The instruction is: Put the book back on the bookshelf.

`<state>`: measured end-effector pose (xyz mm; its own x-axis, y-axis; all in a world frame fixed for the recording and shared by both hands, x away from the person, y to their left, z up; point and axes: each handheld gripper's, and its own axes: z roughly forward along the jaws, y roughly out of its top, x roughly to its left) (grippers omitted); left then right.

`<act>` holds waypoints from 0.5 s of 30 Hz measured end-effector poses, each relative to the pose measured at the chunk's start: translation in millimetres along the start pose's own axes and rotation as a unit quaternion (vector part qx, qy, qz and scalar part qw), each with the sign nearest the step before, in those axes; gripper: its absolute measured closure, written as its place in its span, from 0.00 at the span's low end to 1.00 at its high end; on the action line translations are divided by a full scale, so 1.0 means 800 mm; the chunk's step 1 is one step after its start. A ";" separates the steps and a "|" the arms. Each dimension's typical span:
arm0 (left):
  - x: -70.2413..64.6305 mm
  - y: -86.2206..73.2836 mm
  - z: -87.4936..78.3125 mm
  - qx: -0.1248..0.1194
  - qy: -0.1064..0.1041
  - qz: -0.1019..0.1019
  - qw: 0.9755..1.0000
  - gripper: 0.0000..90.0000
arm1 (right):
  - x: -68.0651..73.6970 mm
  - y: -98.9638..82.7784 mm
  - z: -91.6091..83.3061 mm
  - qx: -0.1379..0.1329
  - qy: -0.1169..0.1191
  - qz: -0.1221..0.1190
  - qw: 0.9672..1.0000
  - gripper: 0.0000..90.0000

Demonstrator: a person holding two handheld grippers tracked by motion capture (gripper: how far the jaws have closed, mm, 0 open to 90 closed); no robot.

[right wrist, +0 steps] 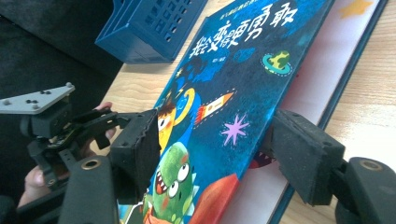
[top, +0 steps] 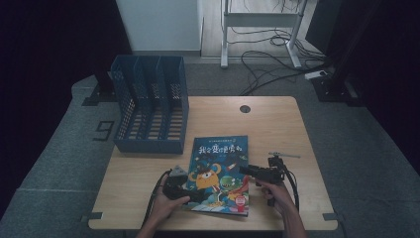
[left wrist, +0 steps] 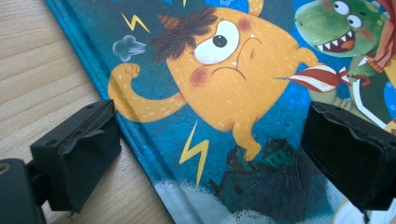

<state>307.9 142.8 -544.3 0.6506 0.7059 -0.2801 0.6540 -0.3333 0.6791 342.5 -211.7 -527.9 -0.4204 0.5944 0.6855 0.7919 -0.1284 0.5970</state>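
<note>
A children's picture book (top: 220,173) lies flat near the front middle of the light wooden worktop (top: 277,129), its blue cover up, showing an orange one-eyed creature, a green dinosaur, and white Chinese characters across the top. Behind the book and off to its left stands a blue perforated file rack (top: 151,106) with several upright dividers, set on the worktop's back left corner. A small round dark cable hole (top: 244,109) sits behind the book, near the worktop's back edge.

The left gripper (top: 184,192) is at the book's front left corner, held in the person's left hand (top: 166,206). In the left gripper view its jaws stand spread wide: one black pad (left wrist: 77,151) rests over bare wood just beside the book's spine edge, the other hangs above the cover, with the orange creature between them. They pinch nothing.

The right gripper (top: 247,171) is at the book's right edge, held in the person's right hand (top: 277,194). In the right gripper view the front cover (right wrist: 233,93) is tilted up off the pale pages beneath, and the jaws are spread on either side of that raised cover, one pad (right wrist: 140,149) over its printed face, the other on its underside. I cannot tell whether the pads actually press it. Beyond the cover, that same view catches the left gripper with its grey three-cornered plate (right wrist: 37,99) and the rack past the book's top.
</note>
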 end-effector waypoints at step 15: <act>0.002 -0.001 -0.001 -0.001 -0.007 0.000 1.000 0.06 | 0.034 -0.010 0.046 0.024 -0.098 -0.108 0.989 0.44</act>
<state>308.2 144.4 -544.3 0.6553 0.6977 -0.2896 0.6538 -0.3320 0.6799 340.7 -165.2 -529.6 -0.4916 0.7474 0.4468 0.7151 0.0538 0.6969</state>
